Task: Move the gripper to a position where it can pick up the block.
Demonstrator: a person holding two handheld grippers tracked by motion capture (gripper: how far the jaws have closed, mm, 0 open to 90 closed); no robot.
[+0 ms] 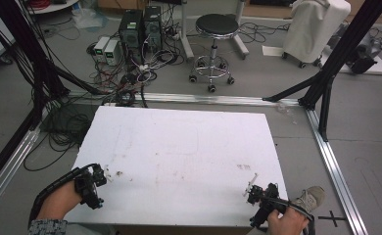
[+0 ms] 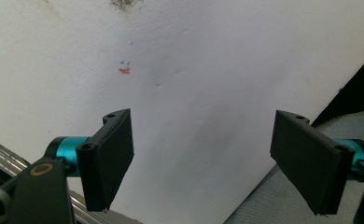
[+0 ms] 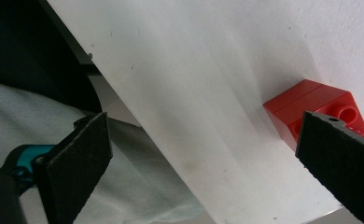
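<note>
A red brick (image 3: 311, 109) with studs lies on the white table (image 1: 179, 147), close to its edge. In the right gripper view my right gripper (image 3: 208, 140) is open, and its right jaw stands just in front of the brick, covering one corner. Nothing sits between the jaws. The high view has that right gripper (image 1: 255, 191) at the table's near right corner, held by a hand. My left gripper (image 1: 100, 177) hovers over the near left corner, also held by a hand. In its own view the left gripper (image 2: 203, 140) is open above bare table with small orange and blue marks (image 2: 124, 69).
Beyond the table stand a black stool (image 1: 216, 27), computer towers (image 1: 140, 27) amid tangled cables, and a white covered cart (image 1: 316, 27). Black frame posts (image 1: 341, 49) and aluminium rails (image 1: 333, 161) ring the table. A shoe (image 1: 310, 198) rests by the near right corner.
</note>
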